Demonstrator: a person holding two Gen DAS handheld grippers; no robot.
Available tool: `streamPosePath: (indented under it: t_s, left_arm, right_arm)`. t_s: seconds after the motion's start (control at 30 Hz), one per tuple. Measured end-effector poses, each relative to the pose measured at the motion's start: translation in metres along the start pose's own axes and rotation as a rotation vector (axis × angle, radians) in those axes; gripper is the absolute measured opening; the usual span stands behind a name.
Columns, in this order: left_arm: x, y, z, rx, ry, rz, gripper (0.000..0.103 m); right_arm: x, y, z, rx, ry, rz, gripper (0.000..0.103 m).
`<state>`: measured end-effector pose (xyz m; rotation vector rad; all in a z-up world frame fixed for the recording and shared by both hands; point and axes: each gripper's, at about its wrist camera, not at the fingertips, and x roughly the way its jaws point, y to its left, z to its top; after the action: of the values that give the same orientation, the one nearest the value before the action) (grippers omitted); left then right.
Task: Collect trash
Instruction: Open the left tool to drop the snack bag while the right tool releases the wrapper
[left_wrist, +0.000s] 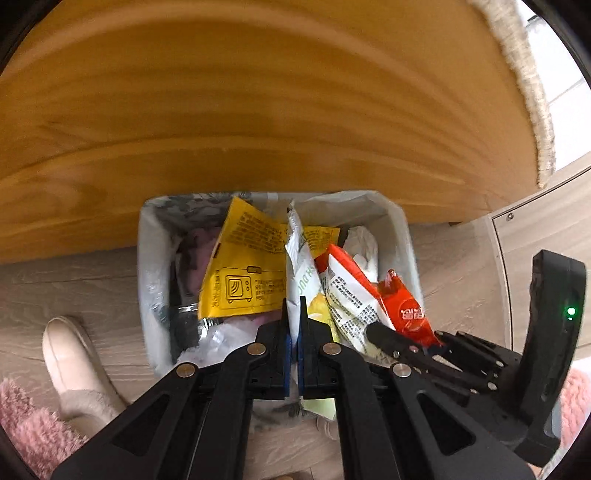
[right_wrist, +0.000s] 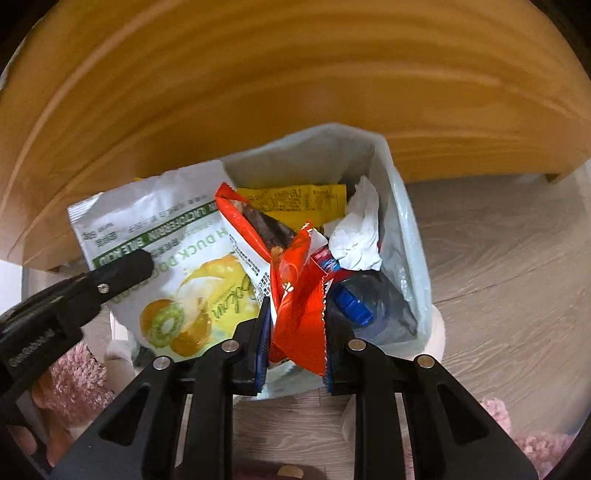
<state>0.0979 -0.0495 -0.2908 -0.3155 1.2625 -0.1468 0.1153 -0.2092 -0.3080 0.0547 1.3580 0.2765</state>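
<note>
Both wrappers held directly above the plastic-lined white bin (left_wrist: 402, 236).
Left gripper (left_wrist: 293, 321) pinches flat white kiwi-print pouch (left_wrist: 301, 273) edge-on; right gripper (right_wrist: 295, 332) clamps crumpled red snack wrapper (right_wrist: 299, 295); long axes point down into bin.

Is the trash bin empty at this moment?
No, the trash bin already holds a yellow packet, crumpled white paper and more.

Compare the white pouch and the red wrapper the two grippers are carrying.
The white pouch, printed with kiwi slices and green lettering, is broad and flat; the red wrapper is narrower, crumpled, with a zigzag edge. The left hand-held gripper pinches the pouch edge-on; the right hand-held gripper clamps the wrapper bunched. Both hang over the lined bin.
</note>
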Motion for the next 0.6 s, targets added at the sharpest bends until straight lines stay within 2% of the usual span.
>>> streamPosePath:
  t_s: [0.13, 0.3, 0.6]
  left_arm:
    - [0.026, 0.008, 0.002, -0.016, 0.032, 0.034, 0.000]
    - [0.039, 0.023, 0.012, -0.042, 0.062, 0.018, 0.000]
    - [0.070, 0.016, 0.017, -0.014, 0.114, 0.023, 0.000]
  right_arm:
    - [0.021, -0.002, 0.000, -0.011, 0.035, -0.003, 0.022]
    - [0.049, -0.001, 0.000, -0.016, 0.087, -0.011, 0.022]
    - [0.063, 0.006, 0.009, -0.044, 0.084, -0.008, 0.022]
